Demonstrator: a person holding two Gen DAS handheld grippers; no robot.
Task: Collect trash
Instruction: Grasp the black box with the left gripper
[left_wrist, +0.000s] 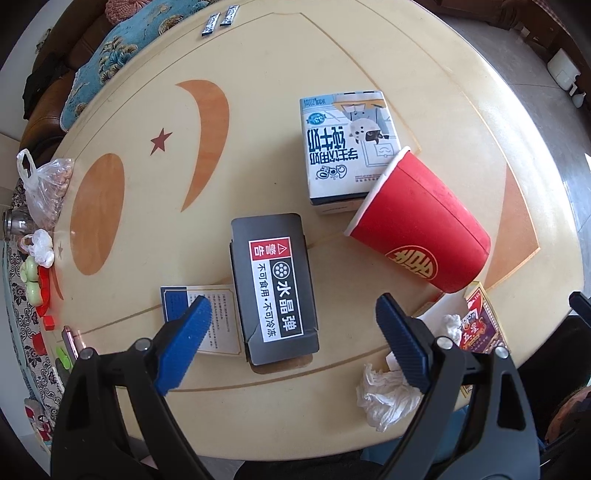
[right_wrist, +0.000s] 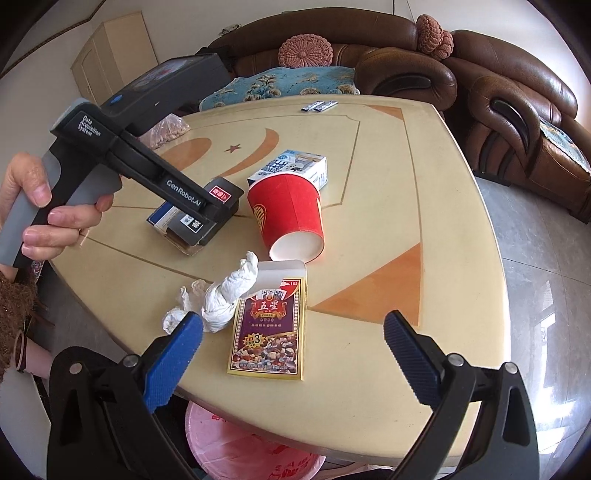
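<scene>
Spreading across both views, a cream table (left_wrist: 332, 55) with orange inlays carries the litter. Largest of it is the red paper cup (left_wrist: 417, 221), tipped on its side with a gold emblem on its wall and its white rim resting against the blue-and-white milk carton (left_wrist: 349, 147), which lies flat behind it. Near the table's middle lies the black box (left_wrist: 273, 288), flat, with a white and red warning label and its end flap ajar, partly covering a blue-and-white leaflet (left_wrist: 199, 317). Toward the near edge the purple and gold card box (right_wrist: 271, 328) lies face up with its white flap open, and the crumpled white tissues (right_wrist: 225, 299) sit touching its left side. Below the table edge a pink bag (right_wrist: 236, 443) shows. The left gripper (left_wrist: 293, 325) hangs over the black box with jaws spread wide, holding nothing. The right gripper (right_wrist: 293, 336) hovers above the card box, likewise spread and empty.
</scene>
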